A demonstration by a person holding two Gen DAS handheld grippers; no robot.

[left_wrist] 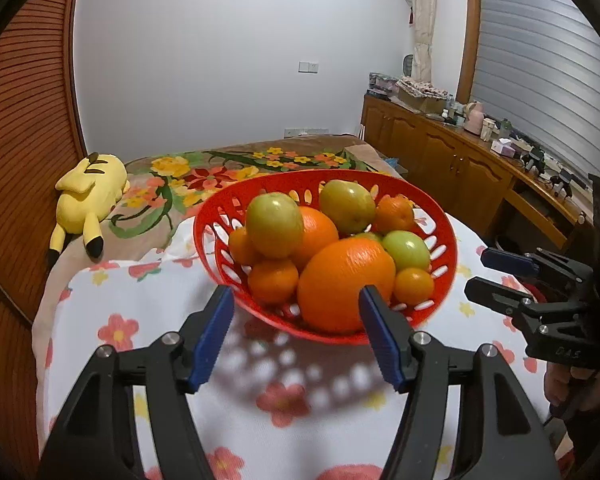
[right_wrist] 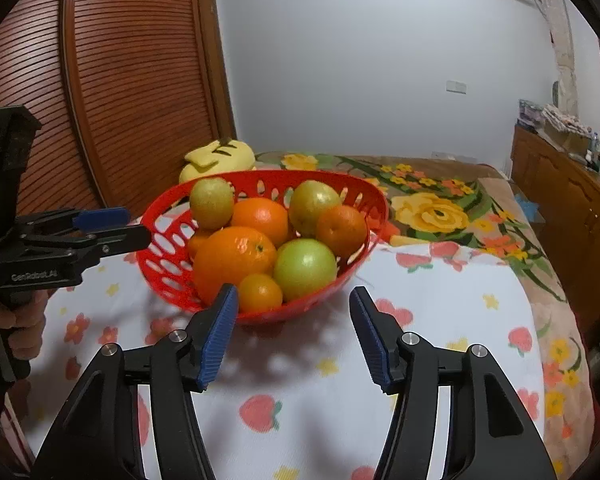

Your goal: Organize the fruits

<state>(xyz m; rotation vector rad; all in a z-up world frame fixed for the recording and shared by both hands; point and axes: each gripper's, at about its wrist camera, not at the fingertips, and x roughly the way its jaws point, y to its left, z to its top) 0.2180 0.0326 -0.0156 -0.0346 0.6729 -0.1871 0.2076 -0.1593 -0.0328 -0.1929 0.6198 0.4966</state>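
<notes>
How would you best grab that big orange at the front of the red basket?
Probably from above, with the fingers closing across the widest part of the big orange. It is round and sits above the near rim of the red basket, with smaller fruit crowding its sides, so a level approach looks blocked.

A bed (left_wrist: 236,160) with a flowered blanket (right_wrist: 440,200) carries a white cloth (left_wrist: 140,300) printed with red flowers, a red perforated basket (left_wrist: 446,240) of fruit on the cloth, and a yellow plush toy (left_wrist: 88,196) on the blanket.
</notes>
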